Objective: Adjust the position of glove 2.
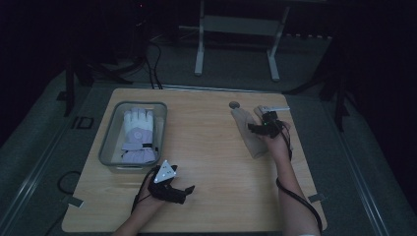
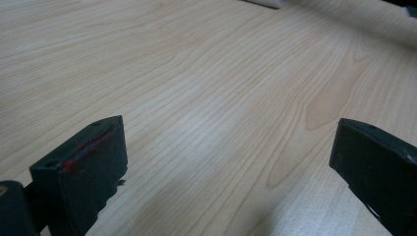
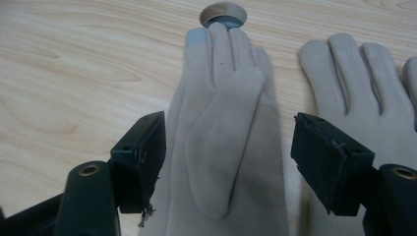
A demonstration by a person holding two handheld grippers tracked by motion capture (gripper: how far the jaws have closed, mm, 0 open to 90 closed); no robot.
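Wooden tabletop [image 1: 211, 147], dim room. My right gripper [image 3: 228, 162] has its jaws apart astride the beige glove [image 3: 226, 123], not pinching; left gripper [image 2: 221, 167] wide, empty.

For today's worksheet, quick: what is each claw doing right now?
Left claw: open, nothing between its jaws.
Right claw: open, straddling a beige glove.

Left gripper [image 1: 184, 191]: jaws wide apart, hand low (near table edge). Right gripper [image 3: 226, 162]: jaws parted, forearm extended.
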